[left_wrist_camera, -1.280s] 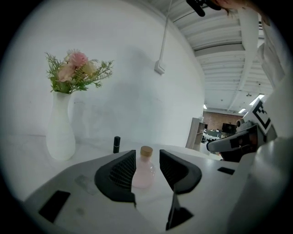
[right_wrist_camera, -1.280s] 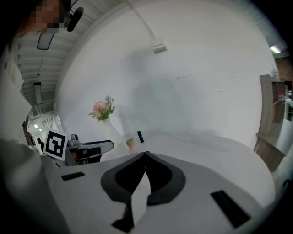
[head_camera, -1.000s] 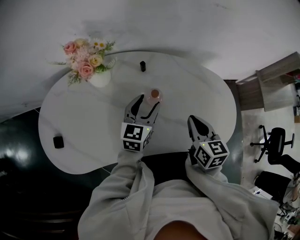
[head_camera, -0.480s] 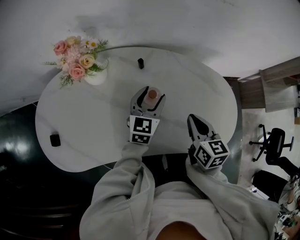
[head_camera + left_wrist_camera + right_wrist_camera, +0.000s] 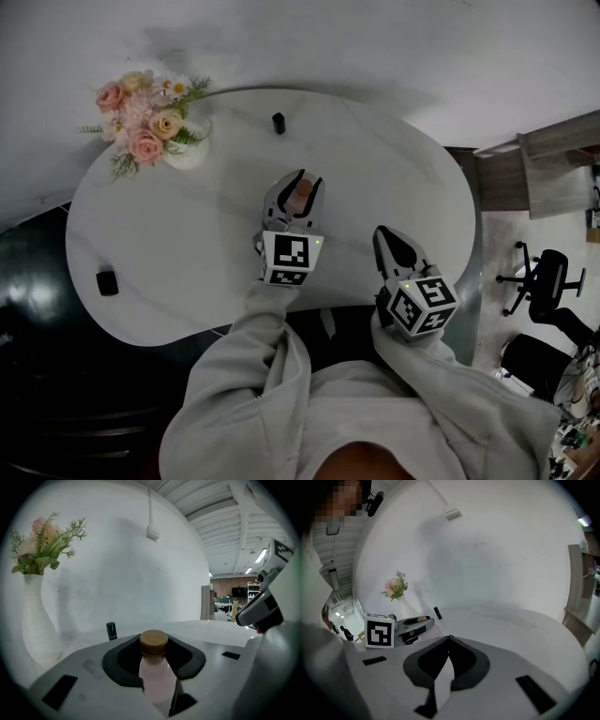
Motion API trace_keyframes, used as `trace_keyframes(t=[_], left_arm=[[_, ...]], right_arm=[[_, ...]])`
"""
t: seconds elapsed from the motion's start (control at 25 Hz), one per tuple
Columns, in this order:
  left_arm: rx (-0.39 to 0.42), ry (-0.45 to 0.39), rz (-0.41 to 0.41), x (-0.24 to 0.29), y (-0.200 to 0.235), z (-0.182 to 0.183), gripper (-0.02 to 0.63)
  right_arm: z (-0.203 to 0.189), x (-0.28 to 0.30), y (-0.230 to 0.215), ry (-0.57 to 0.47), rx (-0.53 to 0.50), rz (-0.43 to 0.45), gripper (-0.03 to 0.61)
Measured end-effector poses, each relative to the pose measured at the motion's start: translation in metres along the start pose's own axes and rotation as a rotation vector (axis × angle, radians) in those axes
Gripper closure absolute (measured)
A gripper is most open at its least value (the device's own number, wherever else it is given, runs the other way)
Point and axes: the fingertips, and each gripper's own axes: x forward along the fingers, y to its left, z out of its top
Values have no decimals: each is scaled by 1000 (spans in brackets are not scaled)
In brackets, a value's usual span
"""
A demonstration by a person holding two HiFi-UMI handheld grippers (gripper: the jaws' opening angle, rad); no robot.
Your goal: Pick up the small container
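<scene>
Now the grasp itself is in hand: the left gripper (image 5: 294, 190) reaches out over the white table (image 5: 169, 244) with the small container (image 5: 154, 670), a pale pink bottle with a tan round cap, standing upright between its jaws. Those jaws have just been closing, and in the left gripper view the bottle's body fills the gap from one dark pad to the other, so I judge the pads to be pressing on its sides below the cap. The bottle's foot is hidden behind the jaws (whether it is on the tabletop or just off it cannot be told). The right gripper (image 5: 449, 639) hangs off to the right, nearer the person, its jaw tips meeting and nothing held. What remains, as I read it, is the lift: a straight pull upward with the grip kept firm and the bottle upright, since a smooth tapering body could slip. The vase of flowers (image 5: 187, 150) stands well apart to the left.
</scene>
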Motion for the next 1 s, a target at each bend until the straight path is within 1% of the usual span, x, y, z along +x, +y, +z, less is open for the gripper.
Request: trace_keyframes(t=[0.4,0.68,0.88,1.0], left_arm=[[-17,-29,7,1,0,1,489],[-30,-13,-3,1,0,0,491],[-74,-3,11,-3,4,-1,491],[-83,5,15,-9,5,-1,491]], right_arm=[[-2,-1,-2,-1,8,-15,528],[0,-4,2,0,3,-13,528],[1,-6,5,-2,2,-8,528],[2,-8,7,-7,3,-6,528]])
